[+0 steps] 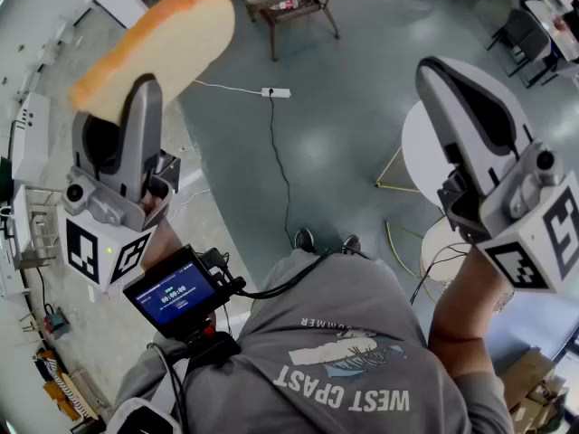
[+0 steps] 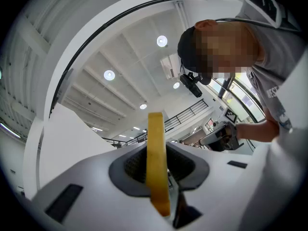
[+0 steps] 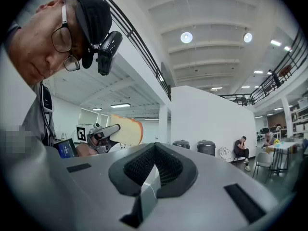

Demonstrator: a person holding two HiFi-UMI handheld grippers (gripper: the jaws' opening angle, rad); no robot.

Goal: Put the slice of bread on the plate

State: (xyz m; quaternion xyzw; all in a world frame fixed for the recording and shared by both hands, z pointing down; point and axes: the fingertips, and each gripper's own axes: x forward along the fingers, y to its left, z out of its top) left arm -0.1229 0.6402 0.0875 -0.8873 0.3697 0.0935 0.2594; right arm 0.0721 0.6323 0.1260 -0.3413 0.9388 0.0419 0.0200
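**Bread held up in the left tool**

The left tool (image 1: 145, 89) is closed on a slice of bread with a tan crust and a pale yellow middle (image 1: 158, 48). The two jaws pinch the slice near its bottom edge. Most of the bread sticks out past the tips, up in the air on the person's left side. It touches nothing else. Far below it is the grey-green floor (image 1: 344, 152).

The right tool (image 1: 443, 75) is held up on the other side, well apart from the bread. Its jaws are pressed together and nothing is between them.

Each tool has a white cube with black square markers (image 1: 95, 251).

A small black screen with a blue picture (image 1: 172, 295) sits by the left wrist. It shows white numbers, but they are too small to read.

The person wears a grey shirt (image 1: 362, 333). Its big white letters look like "WEST COAST".

A white power strip (image 1: 276, 92) with a thin black cable lies on the floor.
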